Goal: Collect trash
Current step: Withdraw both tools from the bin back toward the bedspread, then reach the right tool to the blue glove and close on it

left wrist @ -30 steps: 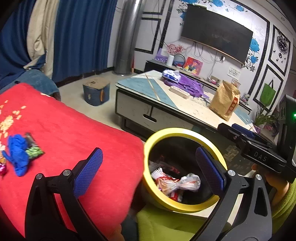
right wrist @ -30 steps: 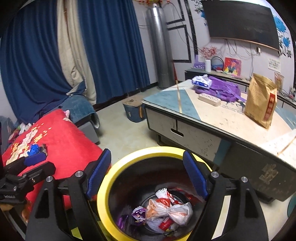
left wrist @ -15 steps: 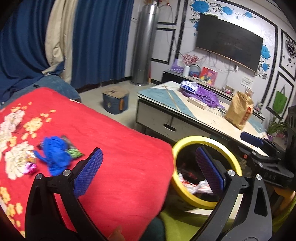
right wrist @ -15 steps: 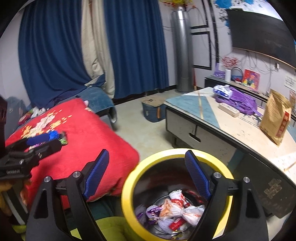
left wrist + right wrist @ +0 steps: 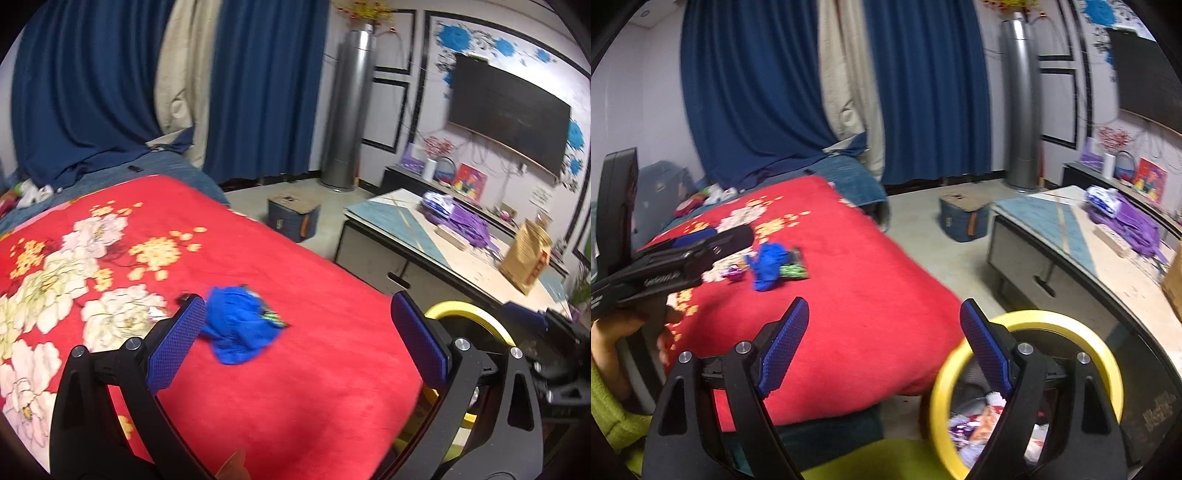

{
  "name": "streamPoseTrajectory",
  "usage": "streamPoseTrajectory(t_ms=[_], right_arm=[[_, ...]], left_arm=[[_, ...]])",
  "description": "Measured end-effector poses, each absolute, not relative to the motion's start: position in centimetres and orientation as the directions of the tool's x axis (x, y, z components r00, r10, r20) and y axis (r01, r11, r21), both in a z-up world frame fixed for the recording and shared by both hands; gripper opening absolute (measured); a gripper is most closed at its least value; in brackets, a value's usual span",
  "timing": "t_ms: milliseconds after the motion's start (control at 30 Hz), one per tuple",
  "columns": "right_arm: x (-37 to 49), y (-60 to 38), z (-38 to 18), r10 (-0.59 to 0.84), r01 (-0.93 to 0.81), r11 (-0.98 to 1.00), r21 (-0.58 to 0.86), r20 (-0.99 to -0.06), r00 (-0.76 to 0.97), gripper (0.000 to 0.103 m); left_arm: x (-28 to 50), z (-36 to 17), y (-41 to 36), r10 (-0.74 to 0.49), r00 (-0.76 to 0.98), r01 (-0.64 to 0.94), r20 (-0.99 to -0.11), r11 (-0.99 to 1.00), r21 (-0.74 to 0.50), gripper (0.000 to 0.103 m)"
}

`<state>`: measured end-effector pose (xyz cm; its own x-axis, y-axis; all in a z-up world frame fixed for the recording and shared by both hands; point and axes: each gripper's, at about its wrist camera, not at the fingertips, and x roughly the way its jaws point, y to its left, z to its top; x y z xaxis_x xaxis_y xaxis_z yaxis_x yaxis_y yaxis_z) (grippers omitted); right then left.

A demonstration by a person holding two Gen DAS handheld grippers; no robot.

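Observation:
A crumpled blue piece of trash [image 5: 238,330] lies on the red flowered blanket [image 5: 295,387], partly covering a green-and-black wrapper [image 5: 793,269]. A small pink wrapper [image 5: 733,274] sits to its left. My left gripper [image 5: 295,343] hovers open just short of the blue piece, nothing between its fingers. My right gripper [image 5: 884,345] is open and empty, between the blanket and the yellow-rimmed trash bin [image 5: 1104,354]. Wrappers fill the bin's bottom [image 5: 975,428]. In the right wrist view, the left gripper [image 5: 701,243] reaches toward the trash from the left.
A low table [image 5: 424,240] with a purple bag [image 5: 469,225] and a brown paper bag [image 5: 526,254] stands right of the bin. A blue box [image 5: 293,218] sits on the floor beyond the blanket. Blue curtains [image 5: 92,92] hang behind. A hand in a green sleeve [image 5: 609,369] holds the left gripper.
Both views have swung left, away from the bin and toward the blanket. The blue trash now lies close in front of the left gripper. Both grippers stay open.

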<state>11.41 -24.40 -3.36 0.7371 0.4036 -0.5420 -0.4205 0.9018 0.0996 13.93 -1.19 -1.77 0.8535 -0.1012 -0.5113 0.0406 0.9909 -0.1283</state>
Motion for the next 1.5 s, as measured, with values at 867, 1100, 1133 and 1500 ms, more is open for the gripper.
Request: streamPoseTrajectory(t_ms=[867,1100,1133,1500], right_arm=[[18.3,-8.0,-7.6,0.531,-0.636,0.761,0.124,-0.682,0.503,0.055],[19.3,-6.9,-8.5,0.52,-0.636,0.763,0.118,-0.695,0.496,0.041],[19.4,-6.8,-8.5,0.523,-0.636,0.762,0.12,-0.695,0.494,0.04],[19.1,-6.4,-8.6,0.551,-0.662,0.736,0.14,-0.692,0.466,0.009]], left_arm=[[15.2,-5.6,11.9,-0.109,0.776,-0.161,-0.621,0.918,-0.362,0.076],[16.0,-7.5,11.8,-0.166,0.741,-0.144,-0.651,0.907,-0.396,0.068],[16.0,-7.7,11.7,-0.169,0.739,-0.144,-0.652,0.906,-0.398,0.067],[16.4,-8.4,11.3,-0.197,0.719,-0.131,-0.666,0.903,-0.409,0.054]])
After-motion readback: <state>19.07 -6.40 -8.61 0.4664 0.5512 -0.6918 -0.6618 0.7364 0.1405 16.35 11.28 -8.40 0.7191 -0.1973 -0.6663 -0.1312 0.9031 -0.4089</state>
